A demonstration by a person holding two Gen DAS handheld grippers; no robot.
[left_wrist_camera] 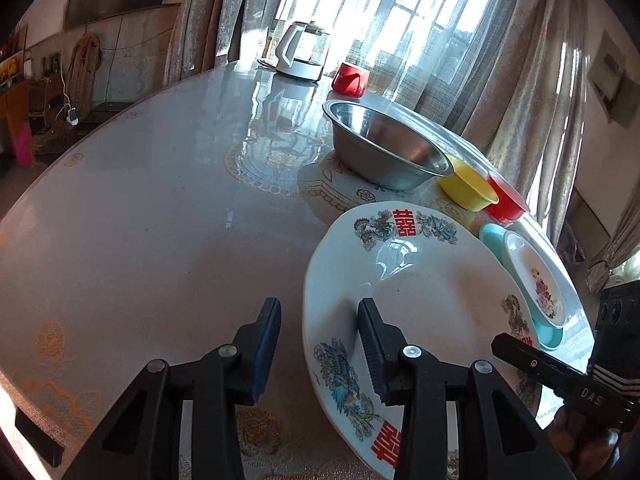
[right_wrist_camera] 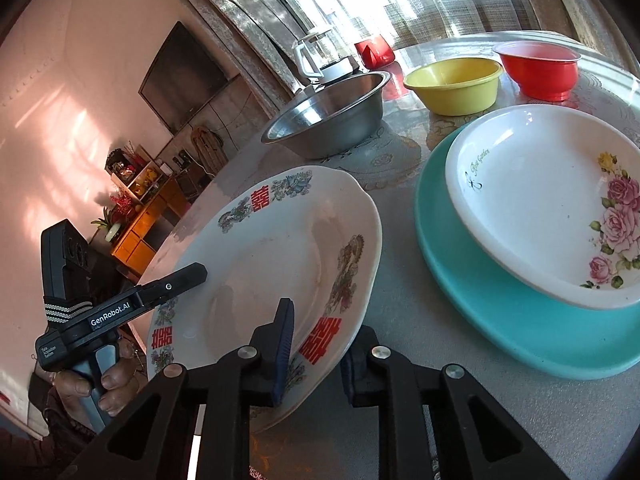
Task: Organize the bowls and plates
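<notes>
A: Where's the patterned plate [right_wrist_camera: 276, 248]?
B: At the near edge of the table [left_wrist_camera: 140, 208], tilted, its near rim lifted off the cloth. It's glossy white ceramic, wide and shallow, with red double-happiness characters and dragon-and-phoenix prints round the rim.

A: Who has it?
B: The right tool [right_wrist_camera: 316, 344] is clamped on its near rim, one blue ribbed pad on the face, the other underneath. The left tool [left_wrist_camera: 320, 354] straddles the opposite rim with one pad over the face and one outside; its fingers sit partly apart, and I see no pad pressing on the plate.

A: And beside it?
B: A turquoise plate [right_wrist_camera: 500, 320], matte and oval-looking, lies flat with a white rose-printed dish [right_wrist_camera: 532, 208] resting in it. Further back stand a steel bowl [right_wrist_camera: 332, 116], shiny and empty, then a yellow plastic bowl [right_wrist_camera: 454, 84] and a red plastic bowl [right_wrist_camera: 538, 68], both empty, close together.

A: Anything past those?
B: A glass kettle [left_wrist_camera: 302, 50] with a white handle and a small red cup [left_wrist_camera: 351, 79], near the curtained window.

A: The hands?
B: Both tools angle downward at the plate. In the right view, a hand [right_wrist_camera: 108, 380] wraps the left tool's grip, fingers curled.
</notes>
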